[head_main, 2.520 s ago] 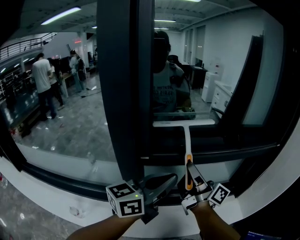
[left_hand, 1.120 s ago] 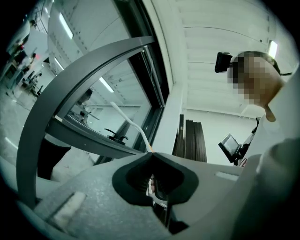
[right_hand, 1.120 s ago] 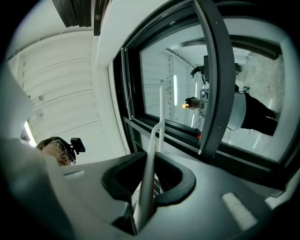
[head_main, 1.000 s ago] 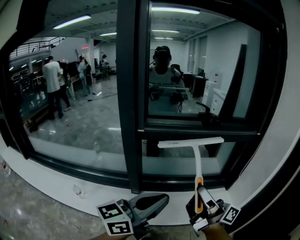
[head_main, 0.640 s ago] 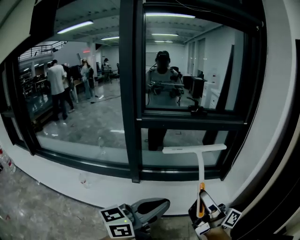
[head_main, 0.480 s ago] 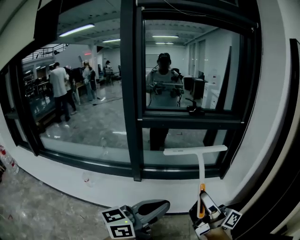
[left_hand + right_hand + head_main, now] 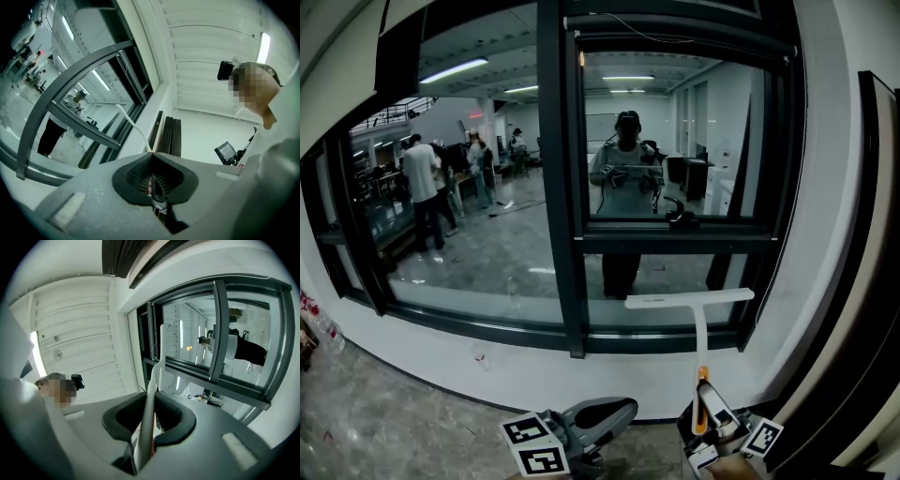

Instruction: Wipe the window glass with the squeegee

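The white T-shaped squeegee (image 7: 701, 323) stands upright, its blade level in front of the small lower pane of window glass (image 7: 609, 312), under the dark crossbar. My right gripper (image 7: 705, 424) is shut on its orange-tipped handle at the bottom right of the head view. In the right gripper view the handle (image 7: 148, 416) runs up between the jaws toward the window. My left gripper (image 7: 602, 414) hangs beside it to the left, shut with nothing in it. In the left gripper view its tips (image 7: 151, 154) meet, and the squeegee (image 7: 131, 123) shows as a white curve beyond.
A thick dark mullion (image 7: 561, 187) splits the window. Below it runs a white sill (image 7: 478, 361), then grey marble floor (image 7: 375, 422). A black frame edge (image 7: 858, 281) stands close at the right. People (image 7: 422, 187) stand beyond the glass at left.
The window has drawn back and looks smaller. The squeegee blade has come down from the upper pane to below the crossbar. Both grippers keep their hold and spacing.
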`<state>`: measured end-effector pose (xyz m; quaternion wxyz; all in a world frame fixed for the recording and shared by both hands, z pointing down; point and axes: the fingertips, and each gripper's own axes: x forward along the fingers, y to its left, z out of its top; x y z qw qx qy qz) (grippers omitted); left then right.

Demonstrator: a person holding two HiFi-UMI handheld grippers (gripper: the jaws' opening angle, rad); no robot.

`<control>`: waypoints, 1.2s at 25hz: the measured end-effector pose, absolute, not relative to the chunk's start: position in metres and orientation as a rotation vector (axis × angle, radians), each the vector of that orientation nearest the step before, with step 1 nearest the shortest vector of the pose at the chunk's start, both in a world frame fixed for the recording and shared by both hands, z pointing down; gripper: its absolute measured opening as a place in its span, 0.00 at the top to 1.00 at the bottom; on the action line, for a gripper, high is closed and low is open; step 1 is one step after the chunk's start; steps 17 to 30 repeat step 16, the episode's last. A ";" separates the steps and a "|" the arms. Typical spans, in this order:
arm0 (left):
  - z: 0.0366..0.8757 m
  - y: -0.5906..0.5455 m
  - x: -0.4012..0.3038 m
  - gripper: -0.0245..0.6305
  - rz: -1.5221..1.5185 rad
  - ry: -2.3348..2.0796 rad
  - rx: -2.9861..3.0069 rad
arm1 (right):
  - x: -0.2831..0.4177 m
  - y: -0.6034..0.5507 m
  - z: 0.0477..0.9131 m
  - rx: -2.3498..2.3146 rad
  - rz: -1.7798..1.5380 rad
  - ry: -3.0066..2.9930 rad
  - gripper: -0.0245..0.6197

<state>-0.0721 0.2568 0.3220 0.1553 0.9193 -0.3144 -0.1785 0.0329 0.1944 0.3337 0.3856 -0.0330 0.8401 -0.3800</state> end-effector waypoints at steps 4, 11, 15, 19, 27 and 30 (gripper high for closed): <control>0.322 0.264 -0.068 0.96 -0.512 -0.899 2.638 | 0.037 0.200 0.334 -0.088 -0.967 2.136 0.86; 0.320 0.269 -0.068 0.96 -0.518 -0.896 2.644 | 0.038 0.207 0.331 -0.085 -0.945 2.149 0.86; 0.321 0.268 -0.070 0.96 -0.519 -0.888 2.643 | 0.035 0.207 0.332 -0.092 -0.940 2.155 0.86; 0.322 0.268 -0.071 0.96 -0.516 -0.885 2.644 | 0.035 0.206 0.333 -0.094 -0.939 2.156 0.86; 0.322 0.268 -0.071 0.96 -0.516 -0.885 2.644 | 0.035 0.206 0.333 -0.094 -0.939 2.156 0.86; 0.322 0.268 -0.071 0.96 -0.516 -0.885 2.644 | 0.035 0.206 0.333 -0.094 -0.939 2.156 0.86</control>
